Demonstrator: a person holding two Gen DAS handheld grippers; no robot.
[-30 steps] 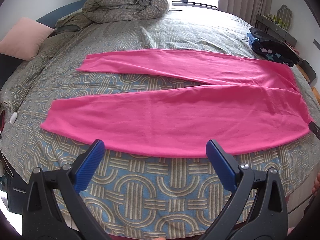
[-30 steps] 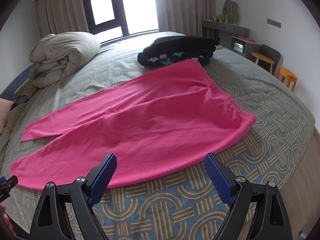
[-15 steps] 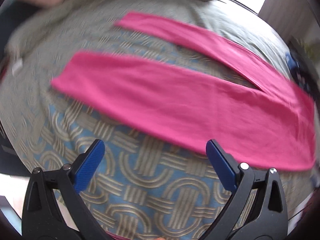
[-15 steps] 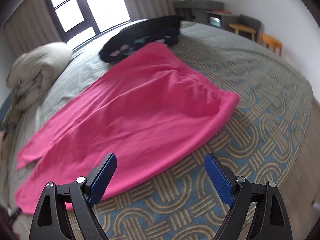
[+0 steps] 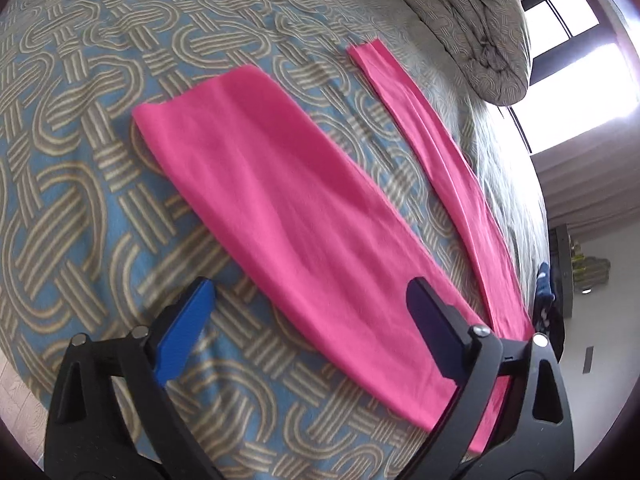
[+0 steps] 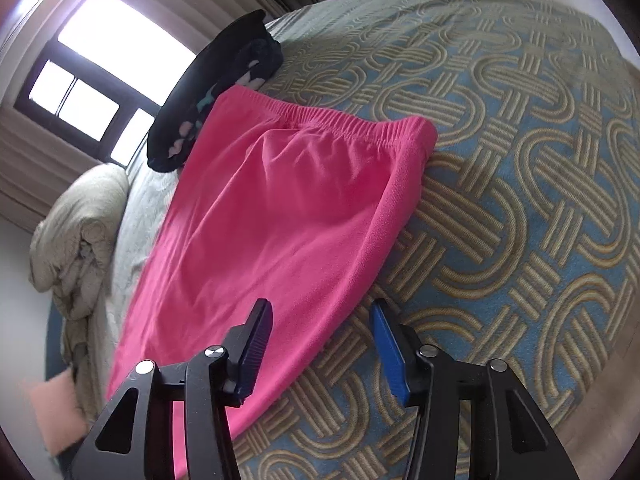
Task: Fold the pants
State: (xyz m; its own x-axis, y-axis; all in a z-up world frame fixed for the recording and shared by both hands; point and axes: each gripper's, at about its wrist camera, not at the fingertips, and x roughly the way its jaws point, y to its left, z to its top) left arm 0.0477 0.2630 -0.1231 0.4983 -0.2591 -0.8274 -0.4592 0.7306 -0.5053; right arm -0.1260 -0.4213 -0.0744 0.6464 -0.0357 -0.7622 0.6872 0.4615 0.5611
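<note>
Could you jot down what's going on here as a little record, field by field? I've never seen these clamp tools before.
Setting: a bed with a blue and tan looped-pattern cover
Garment: pink pants lying flat, legs apart, not yet folded
Waistband: elastic end beside a dark folded garment
Left gripper: wide, closing slightly, near leg's edge between its fingers, not pinched
Right gripper: closing, straddling the pants' near edge, pads not yet pressing
Also on the bed: rolled grey duvet

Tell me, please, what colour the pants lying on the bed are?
The pants are bright pink all over, shown best in the right wrist view.
</note>
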